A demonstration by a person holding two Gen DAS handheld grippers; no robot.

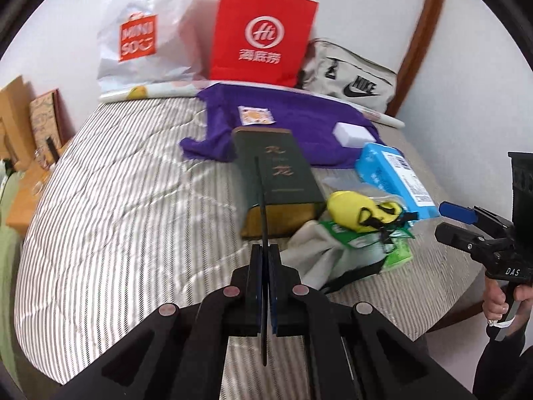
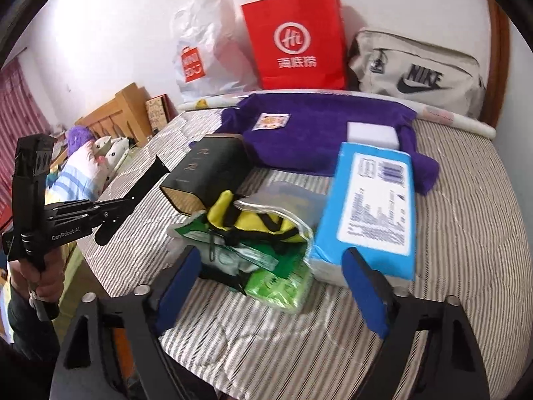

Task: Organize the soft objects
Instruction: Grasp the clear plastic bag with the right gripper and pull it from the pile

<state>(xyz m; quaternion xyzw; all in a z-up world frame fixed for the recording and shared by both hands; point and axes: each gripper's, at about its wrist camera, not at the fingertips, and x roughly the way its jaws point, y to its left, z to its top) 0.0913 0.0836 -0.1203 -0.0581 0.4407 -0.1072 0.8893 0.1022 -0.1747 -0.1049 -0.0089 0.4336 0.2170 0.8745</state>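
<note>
Soft stuff sits in a pile on the bed (image 2: pixel 466 233), just in front of the right hand-held gripper (image 2: pixel 273 286): yellow pouch (image 2: pixel 253 223) on top of green packs (image 2: pixel 279 283), w/ a clear bag (image 2: pixel 293 200) behind and a blue tissue pack (image 2: pixel 369 206) touching the pile on its right side. Green box (image 1: pixel 279 173) stands just beyond; purple towel (image 2: pixel 319 133) farther back w/ a white sponge (image 2: pixel 373 135) on it.

Handling, my guess: pouch is light, squashy fabric, black straps loose — pinch the body mid-bulge, not the strap, or it'll dangle. Green packs look like slick plastic film, prob. slide; grip across a flat edge. Tissue pack soft but bulky, take it across the narrow side. Towel limp, will drape; grab a bunched corner.

Right hand-held gripper: fingers spread wide, nothing between them, low over the bed, near the green packs but not touching as far as I can tell.

Left hand-held gripper (image 1: pixel 265 266): pads pressed together on a thin dark strip (image 1: pixel 261 200) that sticks up past the tips; can't tell what the strip is.
</note>
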